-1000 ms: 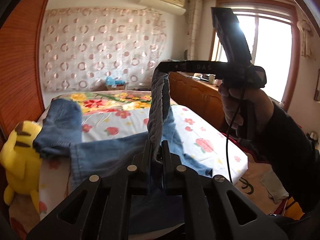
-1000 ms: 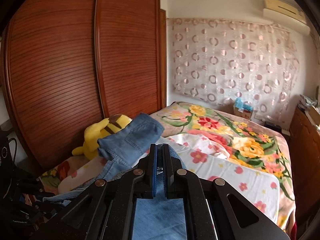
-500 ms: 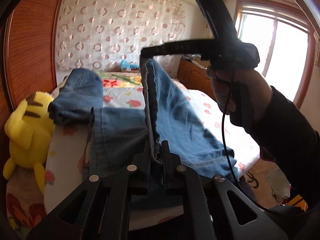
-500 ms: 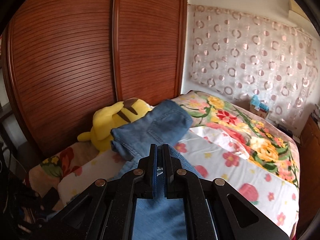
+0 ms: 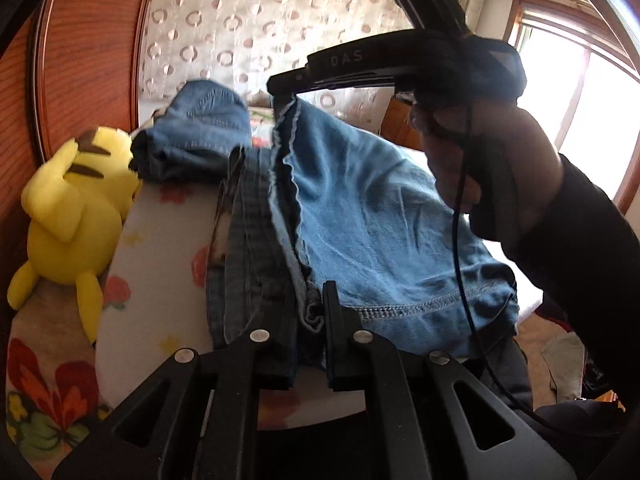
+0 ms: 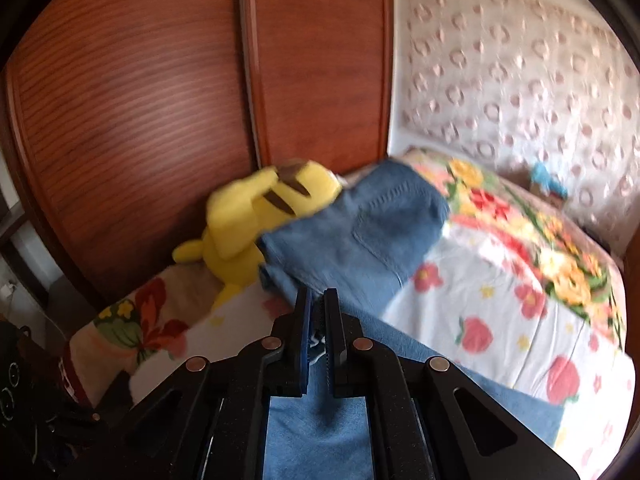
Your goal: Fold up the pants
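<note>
Blue denim pants (image 5: 372, 216) lie across the near end of a bed with a floral sheet (image 5: 168, 240). My left gripper (image 5: 310, 316) is shut on the pants' edge near the bed's front. My right gripper (image 5: 280, 92), seen ahead in the left wrist view, is shut on the other end of the same edge and holds it up, so the cloth hangs in a slope between them. In the right wrist view my right gripper (image 6: 316, 320) pinches denim (image 6: 320, 432). A bunched part of the pants (image 6: 360, 240) lies beside a plush toy.
A yellow plush toy (image 5: 72, 216) lies at the bed's left edge against a wooden wardrobe (image 6: 160, 100). A patterned curtain (image 6: 520, 60) hangs behind the bed. A bright window (image 5: 592, 100) is on the right. Clothes lie on the floor (image 5: 564, 360).
Both grippers have carried the held edge of the pants toward the plush toy and the bunched part. The raised cloth has spread wider and lies lower over the bed.
</note>
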Tool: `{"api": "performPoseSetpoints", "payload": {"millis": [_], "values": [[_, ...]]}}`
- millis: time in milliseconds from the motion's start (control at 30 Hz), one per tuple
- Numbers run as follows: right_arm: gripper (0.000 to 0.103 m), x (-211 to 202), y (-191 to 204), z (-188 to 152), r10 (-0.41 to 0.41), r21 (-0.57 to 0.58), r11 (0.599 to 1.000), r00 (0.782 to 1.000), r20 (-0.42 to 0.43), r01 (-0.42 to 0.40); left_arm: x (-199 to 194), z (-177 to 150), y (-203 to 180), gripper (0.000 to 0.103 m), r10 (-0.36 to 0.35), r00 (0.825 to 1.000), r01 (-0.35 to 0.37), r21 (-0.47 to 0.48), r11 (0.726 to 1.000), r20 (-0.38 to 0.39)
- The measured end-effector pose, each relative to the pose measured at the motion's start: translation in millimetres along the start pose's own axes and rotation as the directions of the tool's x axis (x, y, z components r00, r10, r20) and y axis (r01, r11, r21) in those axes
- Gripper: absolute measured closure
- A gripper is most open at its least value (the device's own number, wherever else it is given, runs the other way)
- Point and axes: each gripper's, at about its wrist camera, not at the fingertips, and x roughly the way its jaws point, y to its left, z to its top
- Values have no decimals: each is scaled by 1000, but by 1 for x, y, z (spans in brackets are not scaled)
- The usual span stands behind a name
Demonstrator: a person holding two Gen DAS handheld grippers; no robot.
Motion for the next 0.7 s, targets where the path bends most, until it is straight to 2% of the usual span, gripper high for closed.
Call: {"api": "performPoseSetpoints", "payload": {"millis": [100,133,200,233,300,367,433,533,700], "values": [[73,-3,-16,-3,-6,17,1000,1000,-21,6,7,-3,1,88,32,999,-32,-2,999,-25],[70,-8,-22,-4,-11,25,1000,1000,-14,11,9,-3,1,81,35,999,-35,-3,999,-27],[70,-26,-38,-9,-36,36,999,999,-1,36,9,-3,2,65,48,999,-48,-7,999,-18],[70,-35,-46,-13,-49,37,998,999,7,49,8,-1,3,52,50,999,-50,-9,999,-12],[70,-57,-66,-25,-89,45,995,996,20,88,8,0,5,47,59,998,-59,-13,998,0],[70,-78,-85,-41,-128,65,990,991,27,126,10,2,7,38,69,998,-69,-15,997,-3],[70,-96,-106,-59,-166,97,982,986,23,163,12,4,7,34,77,997,-77,-17,997,4],[70,-109,-123,-86,-194,140,971,981,-4,193,13,4,6,34,84,996,-84,-18,996,13],[70,-98,-140,-115,-192,222,953,978,-79,205,15,7,4,34,103,994,-103,-25,994,23]]}}
